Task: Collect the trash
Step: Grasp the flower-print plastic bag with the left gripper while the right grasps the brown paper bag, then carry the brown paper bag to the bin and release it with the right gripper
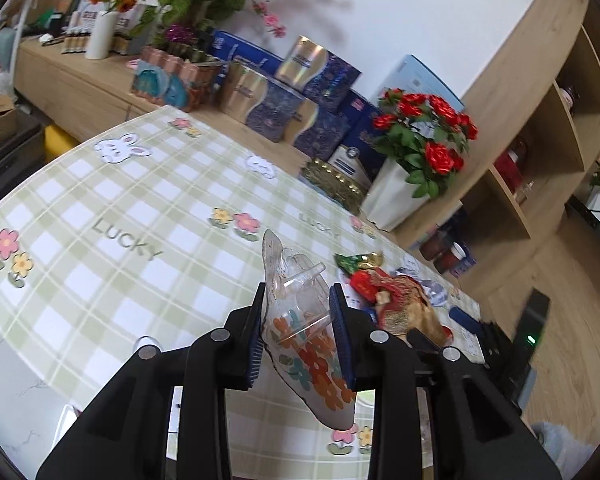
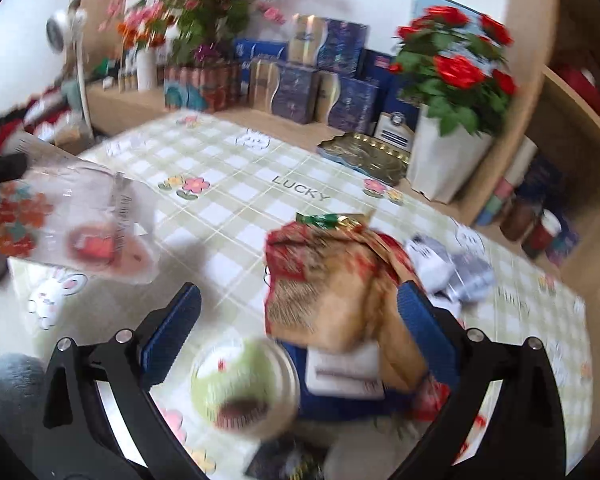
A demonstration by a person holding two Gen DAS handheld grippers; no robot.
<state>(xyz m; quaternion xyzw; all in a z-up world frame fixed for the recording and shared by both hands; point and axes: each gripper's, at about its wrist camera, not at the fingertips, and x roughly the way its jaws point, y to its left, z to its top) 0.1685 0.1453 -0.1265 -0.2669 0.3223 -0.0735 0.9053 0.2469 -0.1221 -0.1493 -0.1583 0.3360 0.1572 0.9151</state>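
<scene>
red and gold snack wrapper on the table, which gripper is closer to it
Right. The right gripper stands open with the red and gold snack wrapper between its fingers. The left gripper, shut on a clear flowered bag, is off to the wrapper's left.

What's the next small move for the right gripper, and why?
Probably close the right gripper on the red-and-tan wrapper: its jaws stand open around that wrapper, while the left gripper is already shut on the clear flowered plastic bag.
</scene>
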